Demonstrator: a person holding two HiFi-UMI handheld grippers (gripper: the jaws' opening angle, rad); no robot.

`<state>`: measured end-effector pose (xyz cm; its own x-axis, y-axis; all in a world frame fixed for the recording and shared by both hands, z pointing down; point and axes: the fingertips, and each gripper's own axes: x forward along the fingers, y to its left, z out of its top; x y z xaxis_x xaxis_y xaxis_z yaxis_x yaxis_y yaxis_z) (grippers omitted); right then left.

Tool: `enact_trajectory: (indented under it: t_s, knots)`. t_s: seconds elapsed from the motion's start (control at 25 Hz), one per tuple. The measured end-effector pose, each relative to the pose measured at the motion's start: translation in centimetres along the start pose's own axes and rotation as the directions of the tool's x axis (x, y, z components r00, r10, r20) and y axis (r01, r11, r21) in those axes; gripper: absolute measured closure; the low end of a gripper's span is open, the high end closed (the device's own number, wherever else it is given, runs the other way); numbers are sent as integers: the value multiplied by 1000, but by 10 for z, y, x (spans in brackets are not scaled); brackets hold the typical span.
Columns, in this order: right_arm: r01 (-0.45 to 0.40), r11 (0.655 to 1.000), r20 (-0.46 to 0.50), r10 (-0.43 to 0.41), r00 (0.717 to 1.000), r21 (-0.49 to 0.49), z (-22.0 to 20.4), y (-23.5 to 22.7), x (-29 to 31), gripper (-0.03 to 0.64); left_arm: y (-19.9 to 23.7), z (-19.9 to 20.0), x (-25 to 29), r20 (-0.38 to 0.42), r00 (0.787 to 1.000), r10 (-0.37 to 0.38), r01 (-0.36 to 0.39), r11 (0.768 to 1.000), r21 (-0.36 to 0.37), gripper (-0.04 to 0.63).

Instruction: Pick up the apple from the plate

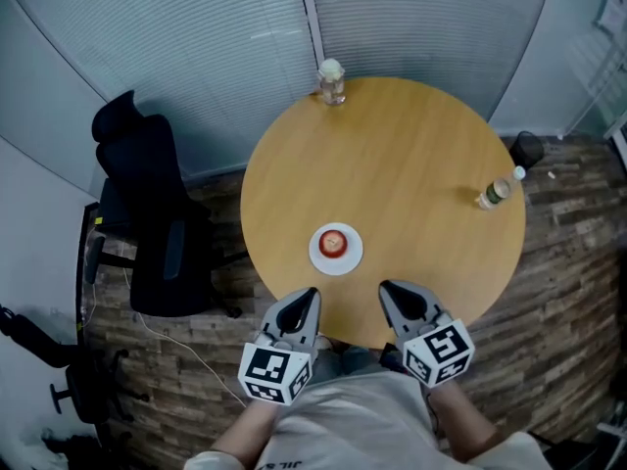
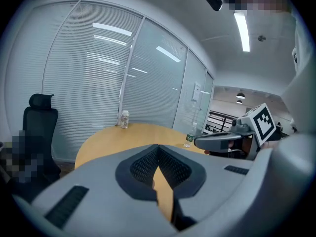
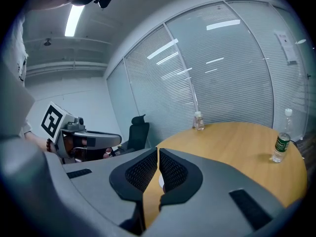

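Observation:
A red apple (image 1: 333,242) sits on a small white plate (image 1: 350,259) near the front edge of the round wooden table (image 1: 411,164). My left gripper (image 1: 310,294) hovers at the table's near edge, just left of and below the plate, its jaws shut with nothing between them. My right gripper (image 1: 386,288) is level with it, just right of the plate, also shut and empty. In the left gripper view the shut left gripper (image 2: 158,146) hides the plate. In the right gripper view a sliver of the plate (image 3: 161,181) shows behind the right gripper (image 3: 158,150).
A clear jar (image 1: 331,82) stands at the table's far edge and a water bottle (image 1: 499,191) near its right edge. A black office chair (image 1: 147,213) is left of the table. Glass walls with blinds curve behind. The floor is wood plank.

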<state>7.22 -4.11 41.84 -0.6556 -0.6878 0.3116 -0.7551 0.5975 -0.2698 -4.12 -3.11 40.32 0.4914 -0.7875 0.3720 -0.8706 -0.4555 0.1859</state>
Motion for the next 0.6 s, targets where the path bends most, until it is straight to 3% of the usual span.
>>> enact_trajectory:
  t_s: [0.2,0.6]
  knots:
    - [28,999,-33,-28,999,15,-5,0,9,581,5,-1,8,-13,999,-44,45,997,67,594]
    - [101,994,-55,-98,994,49,-9,-7,34,581,28,-7,33,-65,990,-122,128,988,82,592]
